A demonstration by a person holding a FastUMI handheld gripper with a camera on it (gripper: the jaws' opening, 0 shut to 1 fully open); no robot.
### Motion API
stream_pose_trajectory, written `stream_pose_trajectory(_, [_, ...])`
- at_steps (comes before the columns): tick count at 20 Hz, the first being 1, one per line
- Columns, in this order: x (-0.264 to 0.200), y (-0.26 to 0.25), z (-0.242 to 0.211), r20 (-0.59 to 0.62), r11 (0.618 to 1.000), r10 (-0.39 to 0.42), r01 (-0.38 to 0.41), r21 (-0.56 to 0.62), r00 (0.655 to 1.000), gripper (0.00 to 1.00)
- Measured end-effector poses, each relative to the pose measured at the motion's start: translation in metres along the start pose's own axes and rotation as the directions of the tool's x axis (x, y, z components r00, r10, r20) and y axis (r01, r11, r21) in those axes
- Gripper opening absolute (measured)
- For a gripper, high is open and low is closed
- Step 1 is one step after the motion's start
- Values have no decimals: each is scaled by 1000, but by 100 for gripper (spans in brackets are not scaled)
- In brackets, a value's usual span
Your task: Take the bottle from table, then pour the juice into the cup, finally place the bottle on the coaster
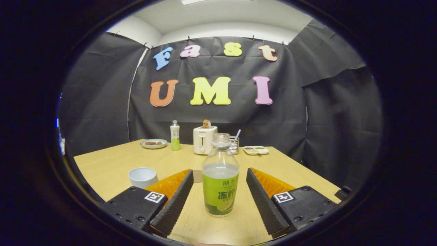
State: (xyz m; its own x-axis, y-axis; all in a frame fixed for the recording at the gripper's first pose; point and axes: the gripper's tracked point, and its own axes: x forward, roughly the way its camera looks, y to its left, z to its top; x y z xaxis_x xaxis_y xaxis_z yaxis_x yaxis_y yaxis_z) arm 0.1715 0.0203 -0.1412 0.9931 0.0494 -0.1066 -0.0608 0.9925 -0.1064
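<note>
Standing upright on the table [109, 164], the bottle [220, 177] sits btwn the gripper [220, 196] fingers, spread wide w/ gaps both sides; cup [142, 177] just beyond left finger.

A pale wooden table [112, 164] carried everything; a clear bottle [220, 176] with a green label stood upright on it, uncapped, between the gripper's [220, 177] spread fingers, which touched neither side of it; a white cup [142, 177] sat beside the left finger; a brown flat piece [197, 176], perhaps the coaster, lay mostly hidden behind that finger; at the far edge stood a plate [154, 143], a second bottle [175, 135], a white toaster [204, 139], a small holder [234, 145] and a divided dish [256, 150].
</note>
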Motion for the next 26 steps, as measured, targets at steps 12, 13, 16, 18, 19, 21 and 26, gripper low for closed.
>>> stream_pose_trajectory(12, [49, -9, -22, -38, 999, -20, 22, 41, 999, 96])
stream_pose_trajectory(13, [43, -7, -17, -29, 999, -19, 20, 47, 999, 93])
stream_pose_trajectory(16, [38, -5, -22, -37, 1000, -9, 9, 15, 999, 85])
stream_pose_trajectory(18, [33, -7, -20, -53, 1000, -19, 19, -1, 998, 80])
stream_pose_trajectory(19, [30, -11, -16, -54, 999, -32, 32, -5, 998, 80])
stream_pose_trajectory(21, [26, -5, -5, -50, 999, -13, 11, -37, 999, 80])
stream_pose_trajectory(26, [16, -12, 32, -26, 971, -50, 43, -235, 998, 80])
